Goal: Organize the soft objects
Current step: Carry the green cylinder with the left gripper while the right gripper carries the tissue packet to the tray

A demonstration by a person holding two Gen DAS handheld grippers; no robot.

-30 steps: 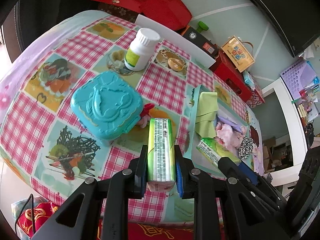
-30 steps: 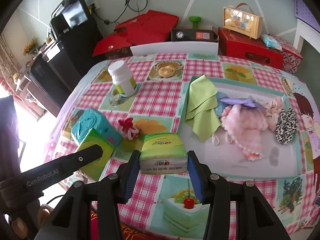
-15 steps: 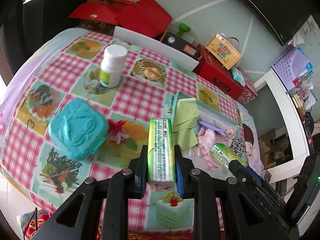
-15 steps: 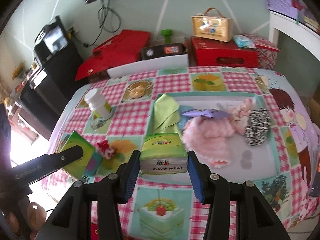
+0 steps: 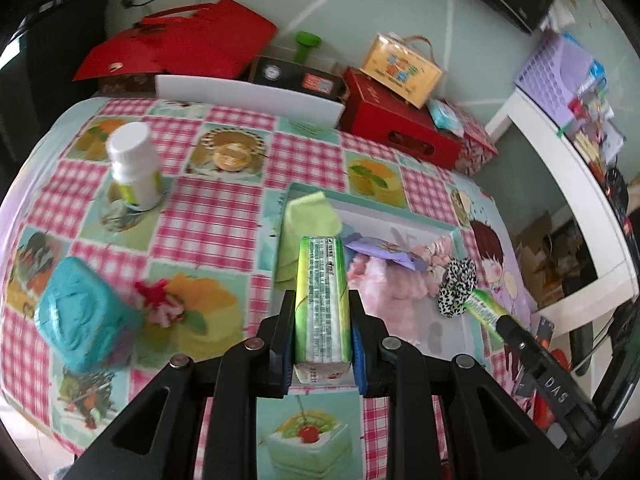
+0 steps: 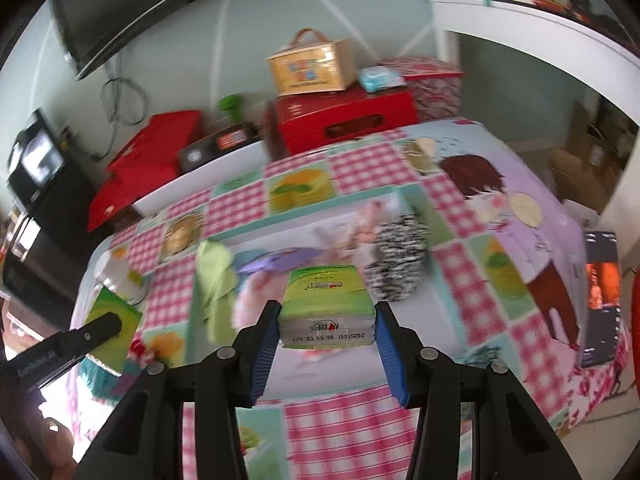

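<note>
My left gripper (image 5: 320, 344) is shut on a green tissue pack (image 5: 322, 296) held on edge above the table. My right gripper (image 6: 327, 338) is shut on a second green tissue pack (image 6: 326, 304) held flat; that pack also shows at the right of the left wrist view (image 5: 482, 307). Beyond both lies a white tray (image 5: 400, 222) with a teal rim. In it are a green cloth (image 5: 308, 216), a purple wrapper (image 5: 384, 250), a pink fluffy item (image 5: 380, 280) and a black-and-white spotted scrunchie (image 5: 456, 286).
A teal lidded box (image 5: 78, 324), a red flower clip (image 5: 160, 300) and a white pill bottle (image 5: 134, 166) stand on the checked tablecloth left of the tray. Red boxes (image 5: 400, 124) and a yellow case (image 5: 402, 68) sit behind the table. A phone (image 6: 600, 292) lies at the right edge.
Both grippers have carried their tissue packs to the right, towards and over the tray. The teal box and bottle have slid left in the left wrist view.
</note>
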